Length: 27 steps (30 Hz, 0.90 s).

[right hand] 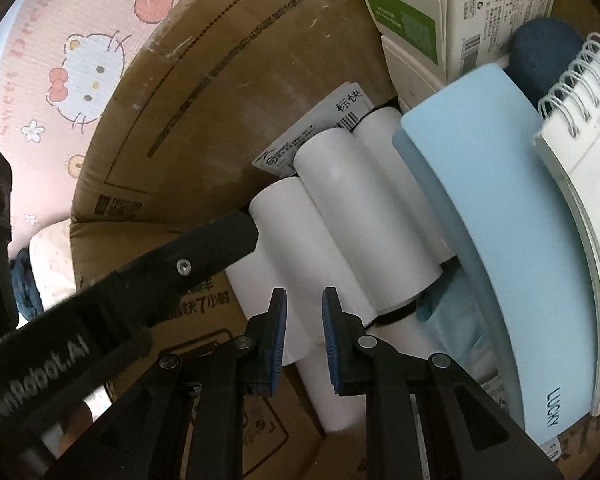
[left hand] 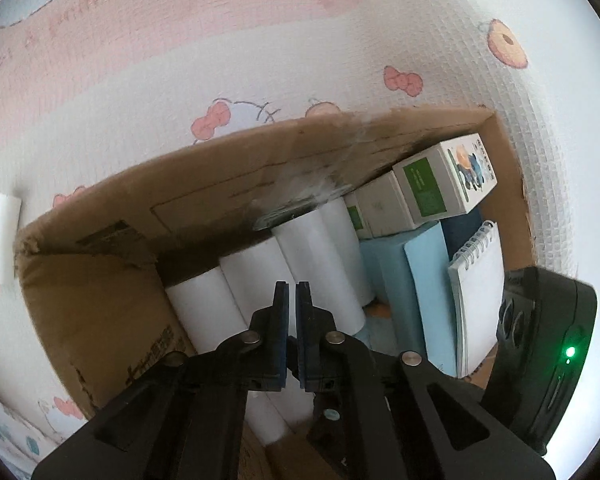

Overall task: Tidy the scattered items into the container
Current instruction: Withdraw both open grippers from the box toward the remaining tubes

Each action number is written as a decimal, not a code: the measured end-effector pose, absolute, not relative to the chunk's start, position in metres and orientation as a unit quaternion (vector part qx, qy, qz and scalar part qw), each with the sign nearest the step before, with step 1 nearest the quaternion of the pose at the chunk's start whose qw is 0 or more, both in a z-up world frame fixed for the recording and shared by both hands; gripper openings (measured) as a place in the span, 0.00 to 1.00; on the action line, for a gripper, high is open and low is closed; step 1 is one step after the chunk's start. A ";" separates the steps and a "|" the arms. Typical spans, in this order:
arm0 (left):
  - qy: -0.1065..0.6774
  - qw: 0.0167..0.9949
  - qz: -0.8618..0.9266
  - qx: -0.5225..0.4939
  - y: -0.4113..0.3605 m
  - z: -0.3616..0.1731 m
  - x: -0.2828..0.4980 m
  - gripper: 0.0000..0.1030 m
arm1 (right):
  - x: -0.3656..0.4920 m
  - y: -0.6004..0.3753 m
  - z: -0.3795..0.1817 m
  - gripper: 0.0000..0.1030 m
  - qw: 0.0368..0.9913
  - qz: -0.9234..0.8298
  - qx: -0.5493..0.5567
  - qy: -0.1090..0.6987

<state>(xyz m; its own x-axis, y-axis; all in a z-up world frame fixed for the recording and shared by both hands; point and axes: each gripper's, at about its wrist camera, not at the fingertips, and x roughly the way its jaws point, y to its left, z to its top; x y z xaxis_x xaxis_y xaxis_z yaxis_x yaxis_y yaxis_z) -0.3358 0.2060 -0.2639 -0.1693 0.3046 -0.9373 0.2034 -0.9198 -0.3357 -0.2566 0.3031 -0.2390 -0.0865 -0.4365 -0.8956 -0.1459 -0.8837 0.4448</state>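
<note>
Both the left claw point(left hand: 291, 290) and right claw point(right hand: 304, 298) hung closed and seemingly empty over the cardboard box point(left hand: 100, 292), where white rolls point(right hand: 340, 184), a notepad point(left hand: 480, 280) and cartons point(left hand: 444, 180) lay packed at frame centre and right.

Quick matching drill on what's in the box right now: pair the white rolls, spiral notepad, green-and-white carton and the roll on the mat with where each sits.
1. white rolls
2. spiral notepad
3. green-and-white carton
4. lone white roll

A. outside the cardboard box, on the mat
B. side by side along the box wall
C. upright beside the light blue book
D. stacked in the far corner

1-B, 2-C, 3-D, 4-A
</note>
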 end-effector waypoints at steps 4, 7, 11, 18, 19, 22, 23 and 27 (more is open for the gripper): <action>-0.179 0.040 0.747 -0.639 0.208 -0.263 -0.335 0.03 | -0.260 0.305 -0.239 0.15 0.094 -0.704 0.670 -0.216; -0.170 0.048 0.751 -0.636 0.207 -0.261 -0.331 0.04 | -0.261 0.309 -0.238 0.15 0.088 -0.702 0.671 -0.222; -0.175 0.059 0.752 -0.632 0.203 -0.259 -0.329 0.03 | -0.253 0.313 -0.228 0.15 0.102 -0.696 0.661 -0.262; -0.102 0.079 0.795 -0.593 0.208 -0.236 -0.312 0.31 | -0.236 0.307 -0.189 0.15 0.074 -0.736 0.645 -0.190; -0.095 0.085 0.801 -0.584 0.207 -0.232 -0.308 0.35 | -0.233 0.305 -0.183 0.15 0.071 -0.743 0.642 -0.177; -0.087 0.091 0.820 -0.558 0.202 -0.219 -0.294 0.39 | -0.222 0.299 -0.168 0.15 0.065 -0.754 0.632 -0.166; -0.091 0.096 0.824 -0.551 0.201 -0.216 -0.292 0.42 | -0.218 0.298 -0.164 0.15 0.066 -0.757 0.627 -0.172; -0.090 0.124 0.836 -0.528 0.198 -0.209 -0.281 0.46 | -0.200 0.294 -0.149 0.15 0.062 -0.769 0.610 -0.181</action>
<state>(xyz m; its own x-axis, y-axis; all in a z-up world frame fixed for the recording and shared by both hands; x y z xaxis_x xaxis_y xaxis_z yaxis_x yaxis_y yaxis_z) -0.2807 0.1979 -0.2090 -0.4125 0.3014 -0.8596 -0.1121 -0.9533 -0.2805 -0.2000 0.2939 -0.1494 -0.2491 -0.3160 -0.9155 -0.1242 -0.9270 0.3538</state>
